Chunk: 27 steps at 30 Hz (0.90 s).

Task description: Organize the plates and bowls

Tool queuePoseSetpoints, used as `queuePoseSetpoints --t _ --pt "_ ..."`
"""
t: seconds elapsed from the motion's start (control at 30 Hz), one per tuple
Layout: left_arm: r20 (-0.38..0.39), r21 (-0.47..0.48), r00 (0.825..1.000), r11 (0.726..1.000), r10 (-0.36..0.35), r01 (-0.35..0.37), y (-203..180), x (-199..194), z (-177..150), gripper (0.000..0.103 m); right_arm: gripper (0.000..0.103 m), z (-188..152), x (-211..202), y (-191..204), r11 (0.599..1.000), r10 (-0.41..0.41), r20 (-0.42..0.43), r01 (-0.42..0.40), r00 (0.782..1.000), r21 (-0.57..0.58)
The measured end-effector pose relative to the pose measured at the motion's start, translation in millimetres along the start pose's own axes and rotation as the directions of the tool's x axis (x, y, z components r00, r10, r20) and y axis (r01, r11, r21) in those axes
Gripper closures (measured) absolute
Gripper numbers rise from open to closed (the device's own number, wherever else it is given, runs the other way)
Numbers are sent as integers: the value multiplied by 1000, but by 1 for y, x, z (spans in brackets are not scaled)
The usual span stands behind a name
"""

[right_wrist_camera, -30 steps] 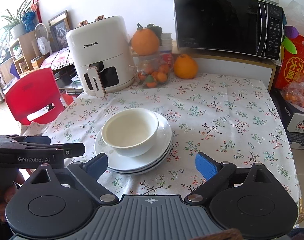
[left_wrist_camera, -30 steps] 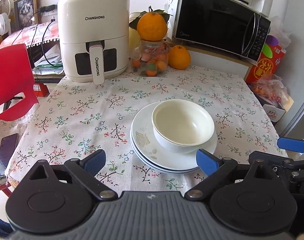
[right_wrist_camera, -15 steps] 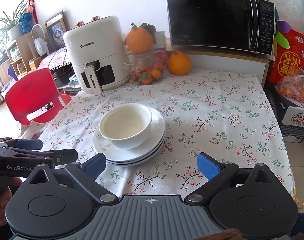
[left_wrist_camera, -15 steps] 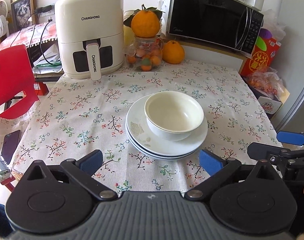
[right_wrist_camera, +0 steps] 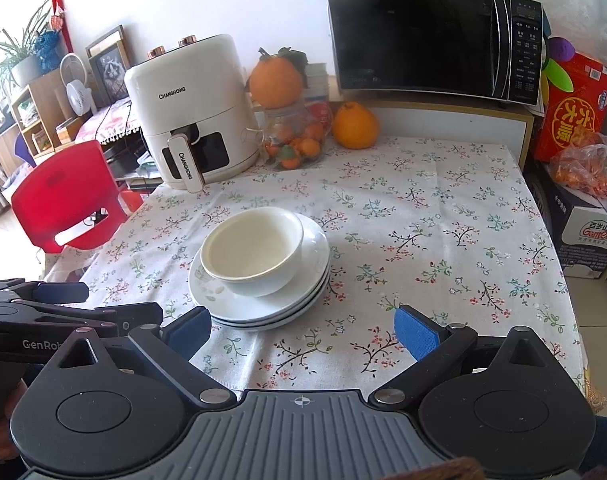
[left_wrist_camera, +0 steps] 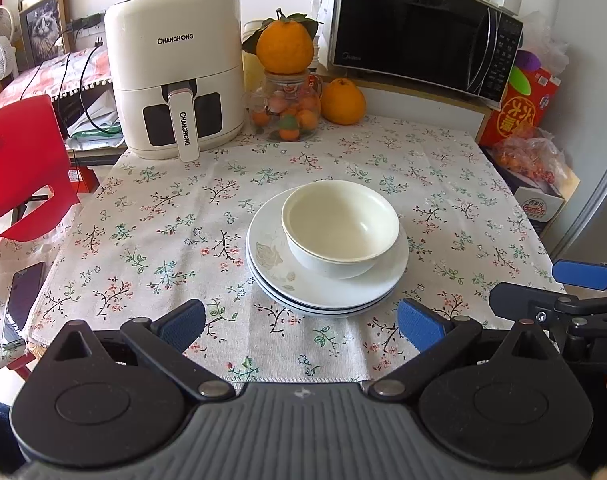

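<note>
The white bowl (left_wrist_camera: 340, 227) sits on the stacked plates (left_wrist_camera: 327, 285) in the middle of the tabletop (left_wrist_camera: 151, 216) – hard, smooth, breakable, so best pinched at its rim – while left claw (left_wrist_camera: 301, 320) and right claw (right_wrist_camera: 302, 332) are both wide open, empty.

I see a cream bowl (left_wrist_camera: 340, 229) on white plates (left_wrist_camera: 303, 284), over a floral-sprigged off-white tablecloth (left_wrist_camera: 151, 216).

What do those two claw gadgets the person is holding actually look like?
Each is matt black plastic with two round discs, silver rivets and a ribbed grey centre plate. The left gripper and right gripper both end in blue textured pads. White "GenRob" lettering marks the side.
</note>
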<state>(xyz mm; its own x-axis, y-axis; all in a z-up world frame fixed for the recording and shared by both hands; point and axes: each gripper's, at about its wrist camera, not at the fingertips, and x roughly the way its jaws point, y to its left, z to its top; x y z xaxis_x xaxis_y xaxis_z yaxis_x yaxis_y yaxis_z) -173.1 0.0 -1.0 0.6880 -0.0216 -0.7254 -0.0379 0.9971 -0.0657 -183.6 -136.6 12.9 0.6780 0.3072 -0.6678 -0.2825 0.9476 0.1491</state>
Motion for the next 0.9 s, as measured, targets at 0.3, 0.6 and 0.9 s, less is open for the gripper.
queuePoseSetpoints --t 0.3,0.6,0.9 --pt "-8 4 1000 1000 4 -4 -4 2 2 0 4 2 2 -3 1000 -12 -4 12 1000 9" --pt "-11 11 1000 1000 0 0 -7 3 4 0 4 4 3 -3 1000 -10 -2 10 1000 11" --pt "-22 6 1000 1000 -16 17 -8 4 5 0 4 5 2 -2 1000 -7 -1 7 1000 9"
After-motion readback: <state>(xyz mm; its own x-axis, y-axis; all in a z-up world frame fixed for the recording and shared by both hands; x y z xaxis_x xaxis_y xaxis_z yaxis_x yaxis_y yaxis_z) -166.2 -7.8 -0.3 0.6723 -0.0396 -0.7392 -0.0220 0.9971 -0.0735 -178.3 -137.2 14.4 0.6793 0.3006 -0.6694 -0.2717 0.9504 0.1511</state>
